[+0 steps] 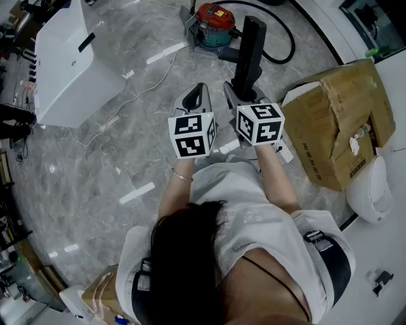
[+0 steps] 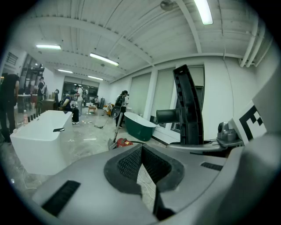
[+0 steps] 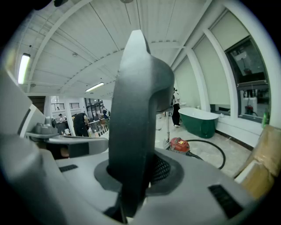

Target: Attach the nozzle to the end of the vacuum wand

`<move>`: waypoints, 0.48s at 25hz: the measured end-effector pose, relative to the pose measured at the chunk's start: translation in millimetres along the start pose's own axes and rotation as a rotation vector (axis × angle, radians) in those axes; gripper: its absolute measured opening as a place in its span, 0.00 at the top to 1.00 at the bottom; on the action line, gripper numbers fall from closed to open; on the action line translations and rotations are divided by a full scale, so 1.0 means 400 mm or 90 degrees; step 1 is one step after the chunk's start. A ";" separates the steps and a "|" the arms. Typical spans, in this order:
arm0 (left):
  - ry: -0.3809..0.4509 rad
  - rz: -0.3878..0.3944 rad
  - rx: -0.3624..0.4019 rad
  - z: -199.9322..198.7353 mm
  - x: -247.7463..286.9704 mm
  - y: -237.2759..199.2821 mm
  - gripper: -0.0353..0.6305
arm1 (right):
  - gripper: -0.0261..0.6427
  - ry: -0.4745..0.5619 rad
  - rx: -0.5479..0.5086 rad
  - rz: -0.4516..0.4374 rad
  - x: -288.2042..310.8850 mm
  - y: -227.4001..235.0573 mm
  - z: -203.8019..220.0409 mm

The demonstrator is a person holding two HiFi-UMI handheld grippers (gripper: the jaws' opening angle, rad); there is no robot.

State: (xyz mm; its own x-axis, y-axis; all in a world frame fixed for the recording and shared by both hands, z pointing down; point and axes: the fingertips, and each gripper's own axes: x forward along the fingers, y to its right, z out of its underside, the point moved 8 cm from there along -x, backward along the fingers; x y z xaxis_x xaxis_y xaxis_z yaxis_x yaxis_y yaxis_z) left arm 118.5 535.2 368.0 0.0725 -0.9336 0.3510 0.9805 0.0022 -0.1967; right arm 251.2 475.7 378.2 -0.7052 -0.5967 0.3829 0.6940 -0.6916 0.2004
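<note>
Between the pads of the right gripper (image 3: 136,176) stands the nozzle (image 3: 136,110), clamped low, its long body upright above the jaws. Adjacent left gripper (image 2: 142,171) is fully closed and empty. Well ahead on the floor (image 1: 127,146) sit the red canister (image 1: 214,24) and a slim tube (image 3: 168,131) beside it, prob. the wand. Risk 1: top-heavy nozzle pivots or slips in the narrow grip during carry. Risk 2: w/ the tube unsteadied, push-on force tips it; a misaligned socket jams.

Bright ceiling strips (image 2: 204,11) light evenly; gripper views bulge, near parts perhaps blurred.
</note>
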 end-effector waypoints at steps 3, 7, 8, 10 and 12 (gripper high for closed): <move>-0.002 0.000 -0.001 -0.008 0.010 -0.025 0.94 | 0.83 -0.008 0.004 0.005 0.024 -0.009 -0.001; -0.007 0.010 0.006 -0.016 0.027 -0.046 0.94 | 0.83 -0.018 -0.002 0.016 0.058 -0.020 -0.004; -0.008 0.014 0.008 -0.017 0.033 -0.049 0.94 | 0.83 -0.020 -0.002 0.018 0.066 -0.022 -0.006; -0.010 0.020 0.014 -0.019 0.043 -0.058 0.94 | 0.83 -0.020 0.004 0.021 0.080 -0.026 -0.010; -0.013 0.022 0.018 -0.022 0.051 -0.073 0.94 | 0.83 -0.019 0.014 0.022 0.094 -0.031 -0.013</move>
State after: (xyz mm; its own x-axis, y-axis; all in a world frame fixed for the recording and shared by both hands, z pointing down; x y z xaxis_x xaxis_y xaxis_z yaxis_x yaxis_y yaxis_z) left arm 89.5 513.1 372.9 0.1103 -0.9252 0.3630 0.9821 0.0453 -0.1830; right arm 215.3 459.9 385.4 -0.6764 -0.6076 0.4164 0.7211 -0.6615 0.2060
